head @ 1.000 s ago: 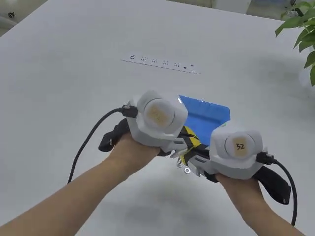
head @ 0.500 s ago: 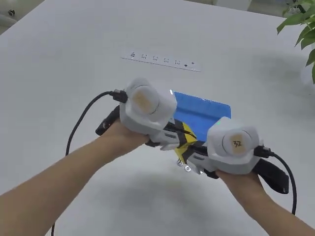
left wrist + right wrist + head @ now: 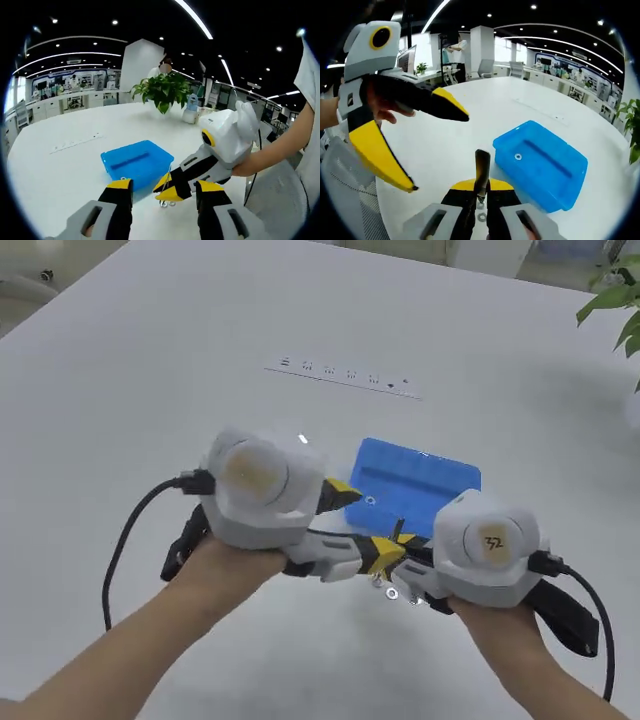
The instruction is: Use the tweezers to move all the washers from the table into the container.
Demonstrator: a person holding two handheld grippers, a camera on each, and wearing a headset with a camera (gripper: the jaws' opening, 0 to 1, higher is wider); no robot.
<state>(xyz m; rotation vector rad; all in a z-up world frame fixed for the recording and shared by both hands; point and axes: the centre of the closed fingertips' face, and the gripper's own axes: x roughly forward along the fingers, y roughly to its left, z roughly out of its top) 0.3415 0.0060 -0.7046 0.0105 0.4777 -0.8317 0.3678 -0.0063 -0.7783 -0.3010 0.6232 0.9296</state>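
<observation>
A blue container (image 3: 430, 485) stands on the white table (image 3: 150, 360) just beyond both grippers, with one washer (image 3: 370, 502) lying in it. My right gripper (image 3: 405, 570) is shut on dark tweezers (image 3: 481, 167) that point forward at the container (image 3: 545, 167) and its washer (image 3: 518, 157). Small washers (image 3: 392, 592) lie on the table right under the right gripper's jaws, also seen as washers (image 3: 481, 216) and washers (image 3: 167, 203). My left gripper (image 3: 365, 525) stands open beside the tweezers, its yellow-tipped jaws spread wide with nothing between them.
A white power strip (image 3: 345, 375) lies on the table behind the container. Green plant leaves (image 3: 615, 310) hang in at the far right. A black cable (image 3: 130, 540) trails from the left gripper and another cable (image 3: 590, 610) from the right.
My left gripper has moved left, off the container, so more of the blue container shows. The right gripper holds its place over the washers.
</observation>
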